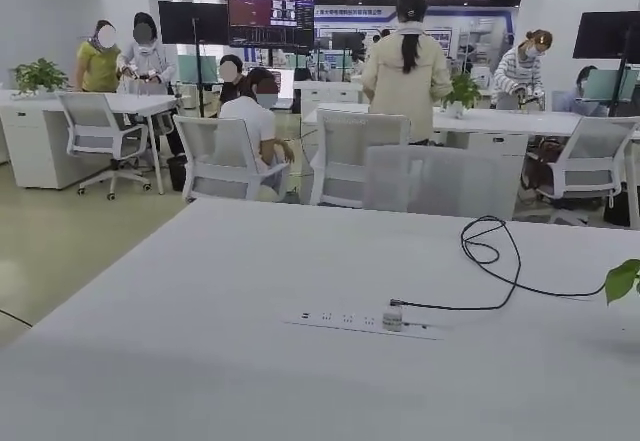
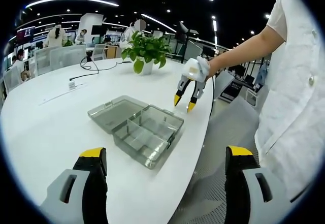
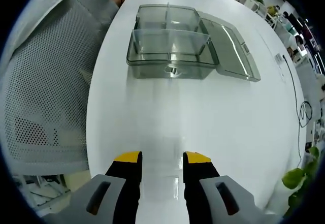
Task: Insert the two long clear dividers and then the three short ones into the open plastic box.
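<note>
The open plastic box (image 2: 144, 132) is clear and grey-tinted and lies on the white table (image 2: 45, 127), its lid (image 2: 111, 111) folded flat beside it. Clear partitions stand inside the box (image 3: 170, 46), one long wall across and a short one behind it. My left gripper (image 2: 166, 155) is open, jaws wide apart, short of the box. My right gripper (image 3: 161, 158) is open with a narrow gap, low over the table and well back from the box. In the left gripper view that right gripper (image 2: 184, 103) hangs just past the box's far corner, held in a hand. A faint glossy patch (image 3: 165, 127) lies before it; I cannot tell what it is.
A potted plant (image 2: 144, 51) stands beyond the box. A power strip (image 1: 365, 321) with a black cable (image 1: 490, 261) lies on the table (image 1: 200, 341). A grey mesh chair (image 3: 45, 82) stands at the table edge. Several people and chairs are at desks behind.
</note>
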`<state>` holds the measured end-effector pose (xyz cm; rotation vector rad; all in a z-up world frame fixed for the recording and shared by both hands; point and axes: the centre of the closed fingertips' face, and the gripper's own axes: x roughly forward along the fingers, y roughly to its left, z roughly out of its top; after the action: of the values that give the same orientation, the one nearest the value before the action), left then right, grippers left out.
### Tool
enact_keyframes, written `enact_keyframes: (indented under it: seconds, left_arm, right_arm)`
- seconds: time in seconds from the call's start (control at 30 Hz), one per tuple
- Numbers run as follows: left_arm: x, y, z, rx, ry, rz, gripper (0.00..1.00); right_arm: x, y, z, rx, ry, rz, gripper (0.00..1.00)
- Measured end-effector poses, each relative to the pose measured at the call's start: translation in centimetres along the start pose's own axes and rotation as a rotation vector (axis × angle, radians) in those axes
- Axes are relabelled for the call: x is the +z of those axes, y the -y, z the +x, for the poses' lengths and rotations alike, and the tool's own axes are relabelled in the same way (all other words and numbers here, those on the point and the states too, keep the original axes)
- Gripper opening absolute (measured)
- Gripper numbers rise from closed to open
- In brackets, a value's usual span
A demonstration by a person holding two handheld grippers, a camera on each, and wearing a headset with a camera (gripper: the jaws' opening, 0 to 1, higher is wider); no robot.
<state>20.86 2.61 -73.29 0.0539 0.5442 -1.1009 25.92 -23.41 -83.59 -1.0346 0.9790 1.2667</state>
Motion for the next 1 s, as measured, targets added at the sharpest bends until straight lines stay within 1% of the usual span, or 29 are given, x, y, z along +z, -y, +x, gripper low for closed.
enact_keyframes:
  seconds: [0.17, 0.23, 0.4, 0.53, 0.63, 0.77, 0.87, 0.97, 1.0]
  left_arm:
    - [0.7, 0.0, -0.1, 0.004, 0.014, -0.009, 0.99]
    - [1.3, 0.0, -0.2, 0.003, 0.033, -0.015, 0.99]
    - [2.6, 0.0, -0.1, 0.004, 0.062, -0.033, 0.98]
    - [4.4, 0.1, 0.1, -0.004, 0.113, -0.071, 0.96]
    - [5.5, 0.2, 0.3, -0.009, 0.136, -0.088, 0.95]
    - [6.9, 0.3, 0.6, -0.022, 0.171, -0.144, 0.91]
    - [7.8, 0.5, 0.8, -0.029, 0.191, -0.17, 0.9]
    - [8.3, 0.6, 1.1, -0.038, 0.204, -0.195, 0.88]
    - [8.5, 0.8, 1.3, -0.044, 0.204, -0.215, 0.87]
  right_arm:
    - [1.6, 0.4, -2.0, -0.048, 0.049, 0.012, 0.33]
    - [2.4, 0.5, -2.9, -0.067, 0.072, 0.017, 0.33]
    - [4.5, 0.8, -5.3, -0.118, 0.125, 0.021, 0.33]
    - [6.4, 1.0, -7.4, -0.158, 0.174, 0.03, 0.33]
    - [7.7, 1.2, -8.8, -0.186, 0.207, 0.03, 0.33]
    - [9.6, 1.3, -10.5, -0.221, 0.249, 0.032, 0.33]
    - [10.6, 1.3, -11.3, -0.238, 0.27, 0.025, 0.33]
    - [11.9, 1.3, -12.2, -0.258, 0.296, 0.021, 0.33]
    - [12.4, 1.3, -12.5, -0.266, 0.306, 0.02, 0.33]
